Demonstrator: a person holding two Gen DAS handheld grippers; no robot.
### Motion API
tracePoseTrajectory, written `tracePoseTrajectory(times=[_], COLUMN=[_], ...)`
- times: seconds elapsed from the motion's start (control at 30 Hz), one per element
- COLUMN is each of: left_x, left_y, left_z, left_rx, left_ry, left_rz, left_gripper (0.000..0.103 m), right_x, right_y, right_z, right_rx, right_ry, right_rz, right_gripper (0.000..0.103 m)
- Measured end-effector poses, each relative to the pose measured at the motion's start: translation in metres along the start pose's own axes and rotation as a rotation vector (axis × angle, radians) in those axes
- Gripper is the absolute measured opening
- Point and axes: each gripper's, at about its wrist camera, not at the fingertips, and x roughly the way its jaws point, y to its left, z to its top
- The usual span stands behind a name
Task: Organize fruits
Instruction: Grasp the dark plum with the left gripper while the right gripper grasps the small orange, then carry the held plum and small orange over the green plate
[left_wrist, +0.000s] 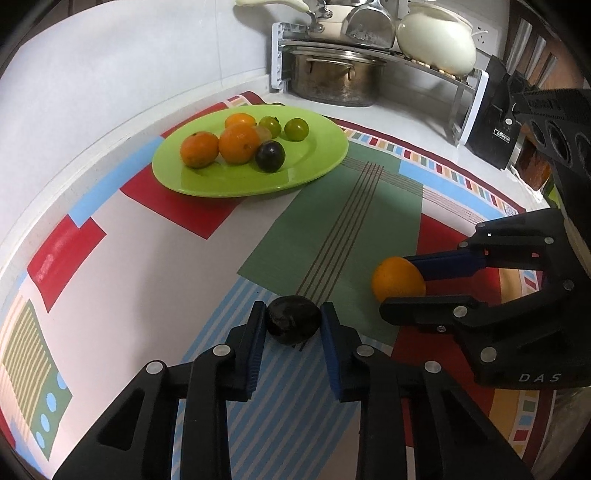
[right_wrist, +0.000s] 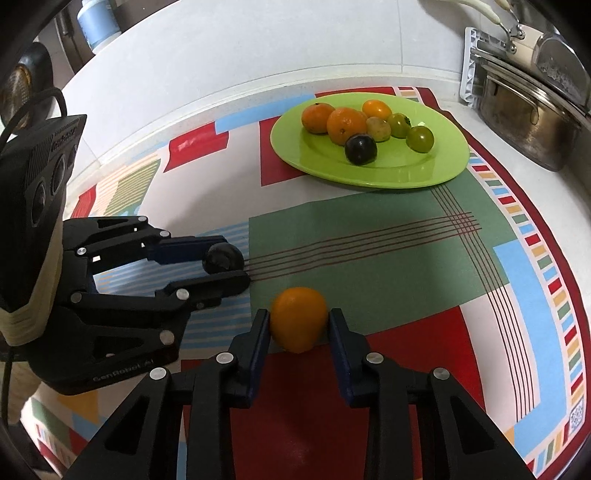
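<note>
Flanking dark fruit (left_wrist: 293, 320), left claw (left_wrist: 293, 325) level.

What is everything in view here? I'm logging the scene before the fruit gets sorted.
Plate: one, lime green, far side of the mat.
Orange fruits on plate: three, clustered at its left.
Green fruits on plate: two, right of the cluster.
Yellowish fruit: one, middle of the cluster.
Dark fruit on plate: one, near edge of the cluster.
Mat: one, multicoloured, on the white counter.
Steel pot: one, under the corner rack.
Cream pot: one, on the rack.
Left gripper: jaws around a loose dark fruit.
Right gripper: jaws around a loose orange fruit.
</note>
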Motion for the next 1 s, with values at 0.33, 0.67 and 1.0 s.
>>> tracePoseTrajectory(times=[0.33, 0.67, 1.0], left_x=[-0.016, -0.041, -0.069], left_y=[-0.005, -0.012, -0.023], left_z=[0.000, 0.003, 0.014], left_rx=[-0.033, -0.048, -0.040], left_ry=[-0.026, -0.069, -0.123], left_rz=[0.010, 0.033, 0.077], left_gripper=[0.029, 0.029, 0.029], right_x=[-0.009, -0.028, -0.054], right_y=[-0.001, 0.000, 0.002], right_z=[-0.002, -0.002, 0.002], right_rx=[0.018, 0.013, 0.015], right_ry=[-0.024, -0.077, -0.145], right_rz=[-0.006, -0.013, -0.016], right_gripper=[0.033, 0.033, 0.033])
